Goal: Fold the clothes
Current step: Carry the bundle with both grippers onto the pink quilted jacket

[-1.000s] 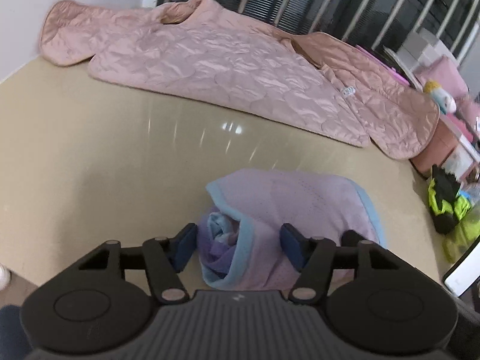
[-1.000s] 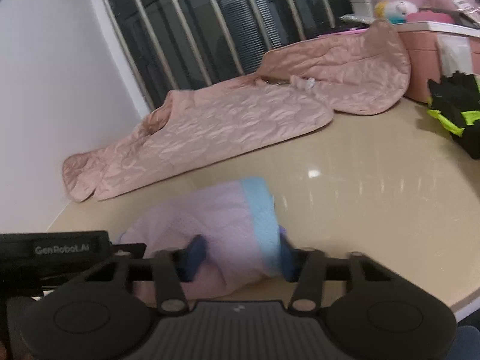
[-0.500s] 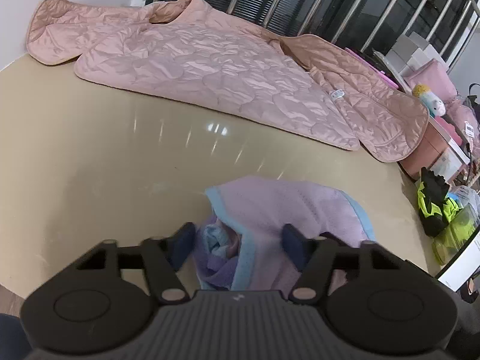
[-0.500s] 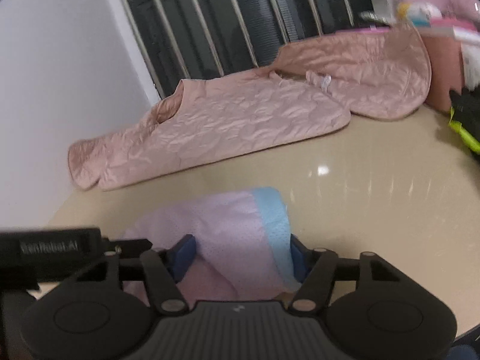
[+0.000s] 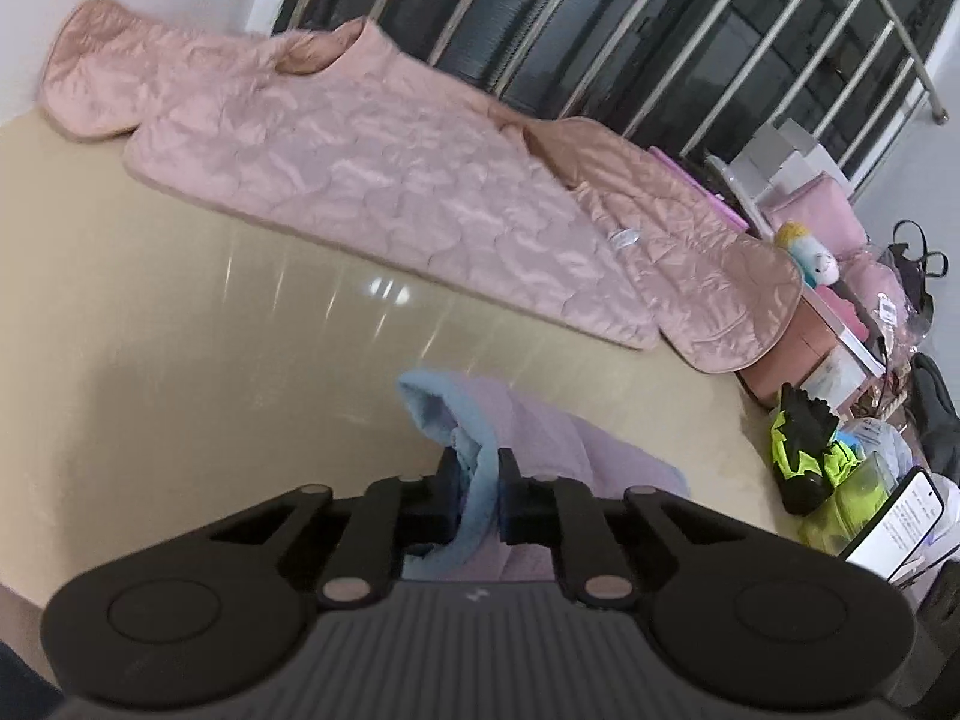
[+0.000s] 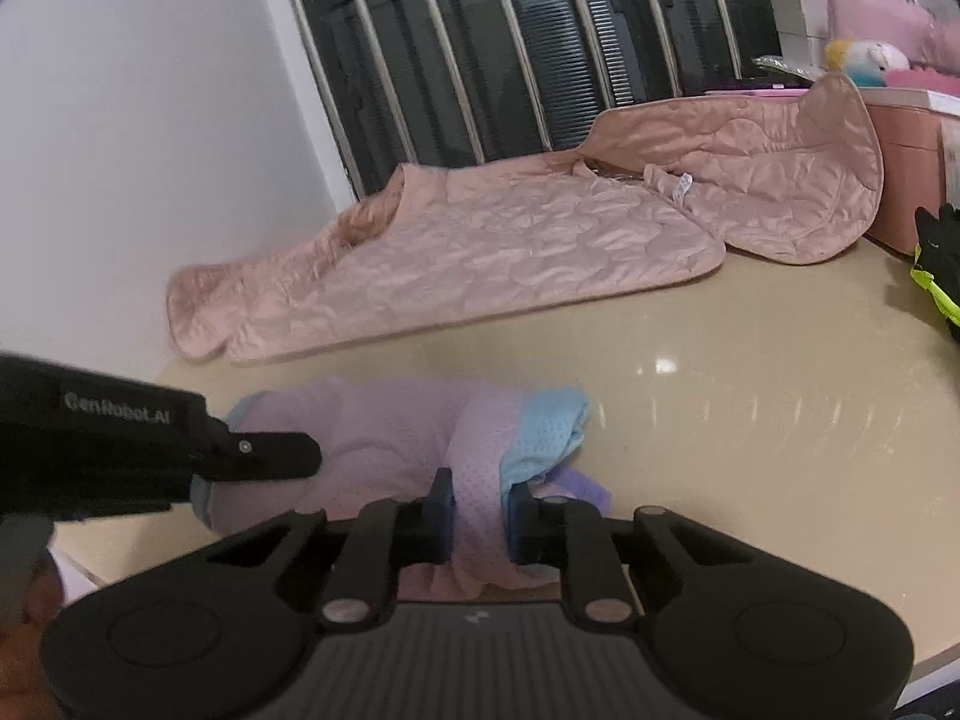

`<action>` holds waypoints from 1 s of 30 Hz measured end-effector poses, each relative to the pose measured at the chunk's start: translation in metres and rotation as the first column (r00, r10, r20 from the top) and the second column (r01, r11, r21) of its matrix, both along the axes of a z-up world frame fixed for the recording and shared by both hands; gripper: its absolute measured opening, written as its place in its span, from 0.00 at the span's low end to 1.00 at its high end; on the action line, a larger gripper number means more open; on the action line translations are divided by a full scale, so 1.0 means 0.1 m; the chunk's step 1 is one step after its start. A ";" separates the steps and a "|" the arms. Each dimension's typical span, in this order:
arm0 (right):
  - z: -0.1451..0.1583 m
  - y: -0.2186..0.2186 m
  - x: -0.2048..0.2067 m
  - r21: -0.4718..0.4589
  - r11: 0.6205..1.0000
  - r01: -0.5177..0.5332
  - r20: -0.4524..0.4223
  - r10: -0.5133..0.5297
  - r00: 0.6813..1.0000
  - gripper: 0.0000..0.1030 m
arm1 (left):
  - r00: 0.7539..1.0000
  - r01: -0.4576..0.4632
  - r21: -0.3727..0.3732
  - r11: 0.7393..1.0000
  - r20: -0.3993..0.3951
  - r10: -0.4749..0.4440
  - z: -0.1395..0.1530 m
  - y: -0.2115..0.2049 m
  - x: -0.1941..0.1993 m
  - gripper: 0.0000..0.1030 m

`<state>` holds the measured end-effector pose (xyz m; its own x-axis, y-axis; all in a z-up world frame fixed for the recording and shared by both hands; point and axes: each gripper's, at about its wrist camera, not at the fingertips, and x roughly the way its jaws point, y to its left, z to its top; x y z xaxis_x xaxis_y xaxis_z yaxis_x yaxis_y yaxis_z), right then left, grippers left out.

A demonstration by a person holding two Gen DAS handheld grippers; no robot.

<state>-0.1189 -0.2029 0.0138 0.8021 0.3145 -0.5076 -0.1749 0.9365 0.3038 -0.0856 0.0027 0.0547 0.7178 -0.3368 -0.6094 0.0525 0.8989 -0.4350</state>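
A small lilac mesh garment [image 6: 384, 420] with light blue trim lies bunched on the beige table [image 6: 720, 408] close to me. The left gripper [image 5: 478, 495] is closing, its pads pinching the blue-trimmed left end of the lilac garment [image 5: 540, 426]. The right gripper [image 6: 480, 510] is closing too, its pads squeezing the lilac and blue fabric at the garment's right end. The left gripper's black body [image 6: 150, 450] shows at the left of the right wrist view, beside the cloth. A quilted pink jacket [image 5: 390, 180] lies spread flat across the far side of the table, also as the pink jacket [image 6: 510, 240].
Metal window bars [image 5: 660, 30] run behind the jacket. Off the table's right edge sit pink boxes [image 5: 822, 324], a plush toy [image 5: 807, 252], a black and neon yellow item [image 5: 804, 450] and a lit phone [image 5: 894, 522]. A white wall [image 6: 120, 120] stands at the left.
Both grippers have narrowed from wide open around the lilac garment to pinched on its two ends. The cloth is gathered and lifted slightly between the pads.
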 end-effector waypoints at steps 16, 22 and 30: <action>1.48 -0.47 1.07 -0.109 0.991 0.078 0.312 -0.041 0.949 0.15 | 0.943 0.106 -0.033 0.994 0.322 -0.090 1.48 -0.58 1.40 0.09; 1.88 -0.60 2.10 -0.142 0.982 0.122 0.401 -0.056 0.915 0.15 | 0.920 0.110 -0.055 0.992 0.385 -0.081 1.66 -0.73 2.41 0.09; 0.88 -0.57 3.90 -0.186 0.981 0.050 0.161 -0.020 0.987 0.23 | 0.995 0.033 -0.015 0.999 0.095 -0.031 0.07 -0.74 4.11 0.12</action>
